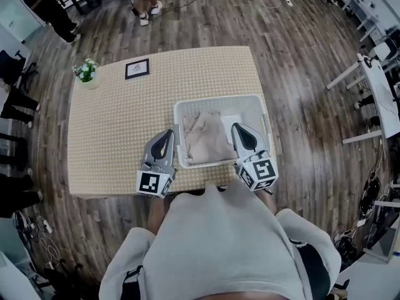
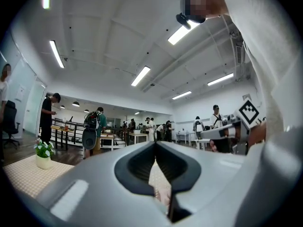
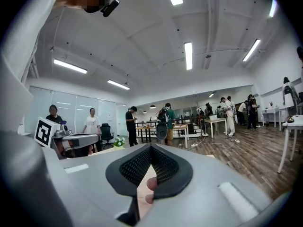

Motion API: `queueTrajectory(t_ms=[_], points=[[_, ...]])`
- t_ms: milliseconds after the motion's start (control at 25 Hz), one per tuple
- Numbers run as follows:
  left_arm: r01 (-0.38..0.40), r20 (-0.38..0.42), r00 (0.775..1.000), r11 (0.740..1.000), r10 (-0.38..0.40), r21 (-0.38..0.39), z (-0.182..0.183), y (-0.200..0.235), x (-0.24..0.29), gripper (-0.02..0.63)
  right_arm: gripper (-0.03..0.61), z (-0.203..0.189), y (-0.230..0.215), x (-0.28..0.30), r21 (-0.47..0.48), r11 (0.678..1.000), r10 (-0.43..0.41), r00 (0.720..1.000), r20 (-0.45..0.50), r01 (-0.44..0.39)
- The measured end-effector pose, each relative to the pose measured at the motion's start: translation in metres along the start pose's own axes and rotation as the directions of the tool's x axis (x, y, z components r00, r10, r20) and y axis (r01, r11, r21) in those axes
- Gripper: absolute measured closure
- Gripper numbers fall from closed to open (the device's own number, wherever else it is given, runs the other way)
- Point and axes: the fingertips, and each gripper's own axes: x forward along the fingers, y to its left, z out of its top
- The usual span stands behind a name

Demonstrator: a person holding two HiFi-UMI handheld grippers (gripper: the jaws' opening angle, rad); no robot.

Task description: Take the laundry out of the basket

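Note:
A white plastic basket [image 1: 215, 100] stands on the near right part of the beige-covered table [image 1: 119, 124]. Crumpled beige laundry [image 1: 206, 136] lies inside it. My left gripper [image 1: 167, 134] is held upright just outside the basket's left wall, jaws together and empty. My right gripper [image 1: 239, 128] stands over the basket's right side, also shut with nothing in it. In the left gripper view the left gripper [image 2: 155, 144] points out into the room with its pad tips meeting. In the right gripper view the right gripper [image 3: 151, 147] looks the same. Neither touches the laundry.
A small flower pot [image 1: 87, 72] and a dark picture frame [image 1: 137, 69] sit at the table's far left. People stand beyond the far edge and along the left. A white table [image 1: 381, 92] is off to the right on the wooden floor.

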Motion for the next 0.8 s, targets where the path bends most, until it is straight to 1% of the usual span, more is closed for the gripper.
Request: queueTrajectory(t_ms=[80,200,320,600,800], points=[[0.017,-0.017,1.000,1.000,-0.017,-0.017,-0.005,0.013,0.005,0.603,0.579,-0.005,-0.001,0.010,0.006,1.000,-0.031,0.999,-0.023,0.031],[0.059,-0.047,0.997,0.998,-0.060,-0.017,-0.013,0.029,0.013,0.603,0.579,-0.008,-0.004,0.021,0.038,0.996,-0.082,0.996,-0.035,0.084],[0.075,-0.076,0.994,0.997,-0.077,-0.030,-0.026,0.040,0.021,0.603,0.578,-0.016,-0.007,0.028,0.060,0.991,-0.120,0.992,-0.049,0.123],[0.092,-0.157,0.982,0.991,-0.108,-0.101,-0.068,0.049,0.034,0.603,0.578,-0.042,-0.020,0.041,0.084,0.980,-0.167,0.978,-0.123,0.178],[0.083,-0.186,0.977,0.989,-0.105,-0.123,-0.084,0.058,0.048,0.603,0.579,-0.051,-0.033,0.058,0.091,0.979,-0.167,0.972,-0.166,0.184]])
